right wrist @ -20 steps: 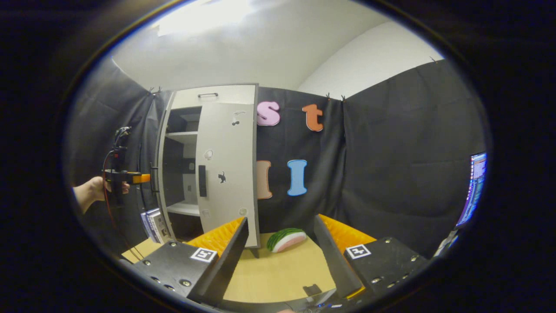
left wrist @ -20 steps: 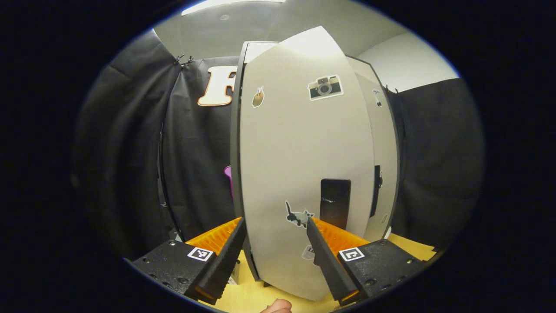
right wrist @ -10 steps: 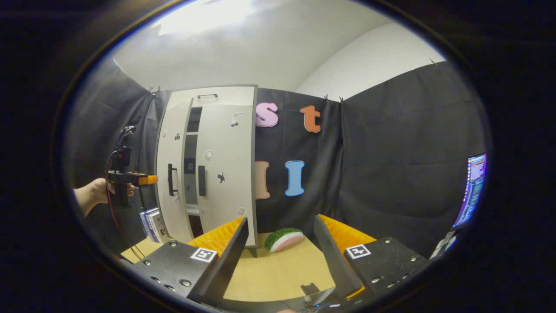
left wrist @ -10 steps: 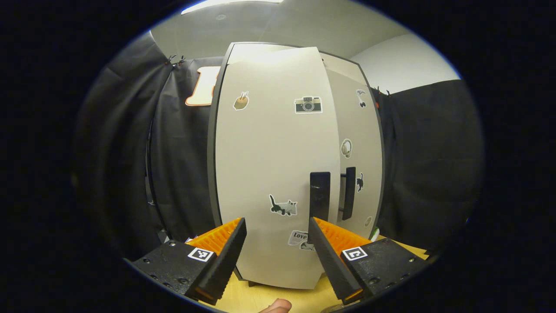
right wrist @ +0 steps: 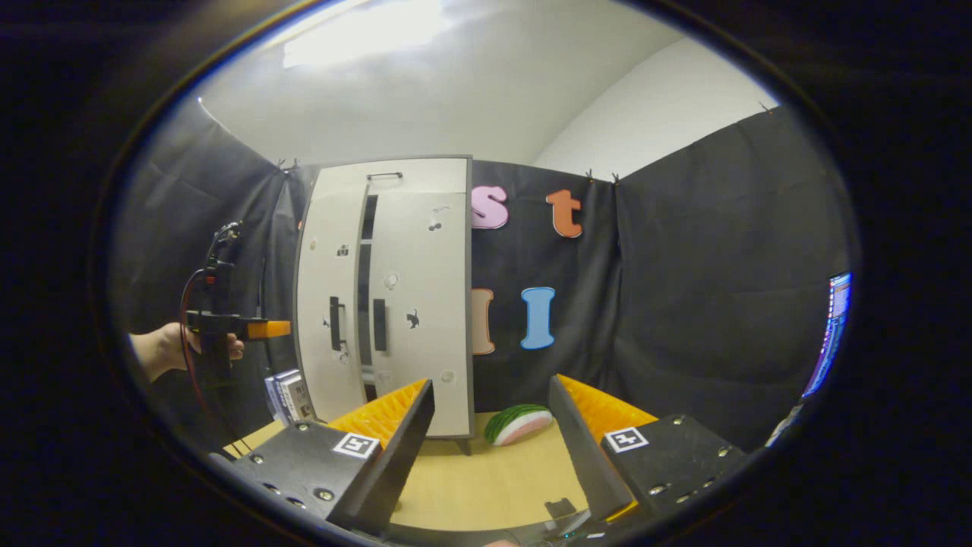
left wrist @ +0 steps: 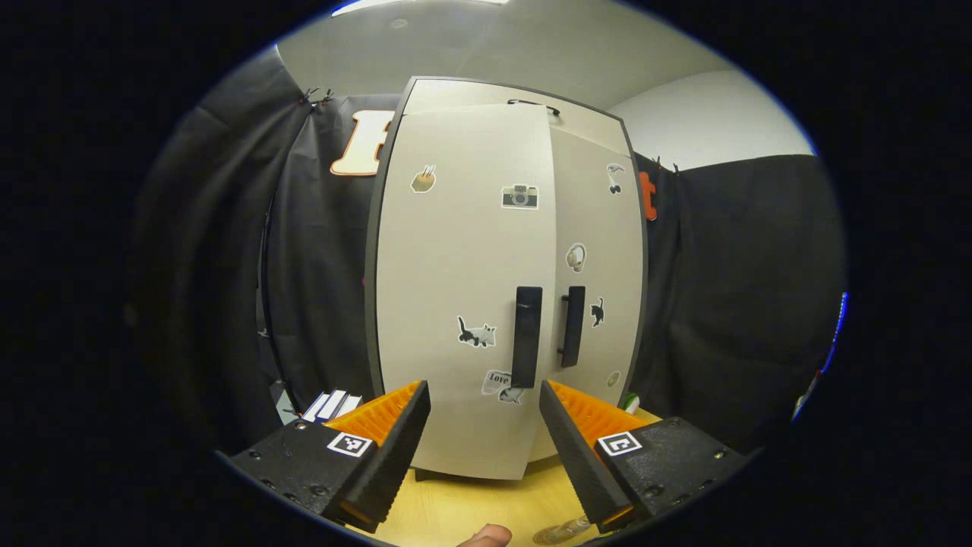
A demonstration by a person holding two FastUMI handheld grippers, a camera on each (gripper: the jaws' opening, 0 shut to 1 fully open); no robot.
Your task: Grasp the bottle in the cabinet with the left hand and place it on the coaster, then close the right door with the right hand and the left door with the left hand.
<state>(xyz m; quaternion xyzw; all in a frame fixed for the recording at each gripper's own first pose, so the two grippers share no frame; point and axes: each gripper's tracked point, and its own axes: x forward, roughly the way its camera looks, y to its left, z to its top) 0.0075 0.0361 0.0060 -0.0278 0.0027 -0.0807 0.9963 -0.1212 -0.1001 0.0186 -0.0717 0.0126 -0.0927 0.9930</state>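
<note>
Left door is almost shut, a thin gap remains beside the right door. Left gripper and right gripper are both spread, holding nothing; a gentle flat push should finish.

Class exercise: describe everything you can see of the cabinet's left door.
The left door is a tall, pale, smooth panel with dark edging, standing upright and nearly shut; the right gripper view shows a narrow dark gap beside the right door. It carries a vertical black handle near its inner edge and stickers: a camera, a cat, a small brown shape. Nothing touches it.
</note>
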